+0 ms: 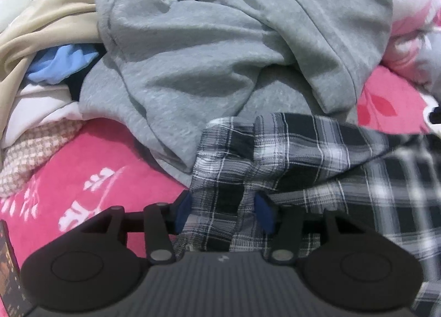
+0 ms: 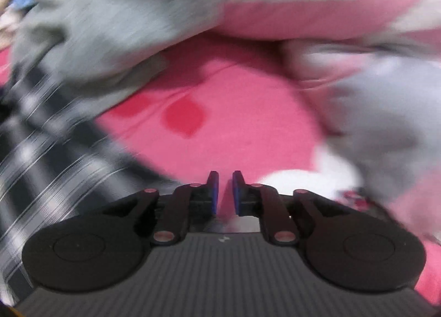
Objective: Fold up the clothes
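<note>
— Two grippers, so which one has cloth in it?

— Only my left gripper (image 1: 224, 213). Its blue pads (image 1: 184, 210) sit on either side of a bunched fold of the black-and-white plaid garment (image 1: 289, 157), and the fabric fills the gap between them, so I call it clamped on the plaid.

— Where does the rest of that plaid lie?

— It spreads from the pads off to the right, over the pink bedspread (image 1: 91, 168) with its white print. Its upper edge overlaps the lower hem of a grey sweatshirt (image 1: 209, 49), which lies crumpled just behind it.

— And further back?

— On the left a heap: a beige garment (image 1: 46, 16) on top, something light blue (image 1: 60, 61) under it, white cloth below that, and a pink-and-white houndstooth piece (image 1: 30, 154) at the edge of the bedspread. A pink, white and grey patterned quilt (image 1: 413, 41) is bunched at the right.

— Your right gripper?

— My right gripper (image 2: 225, 190) hangs over bare pink bedspread (image 2: 234, 124). Its pads are nearly together, a narrow slit between them, with nothing in it. That view is badly blurred; I can make out the plaid (image 2: 35, 151) at the left and the grey sweatshirt (image 2: 91, 27) above it, both apart from the fingers.
</note>
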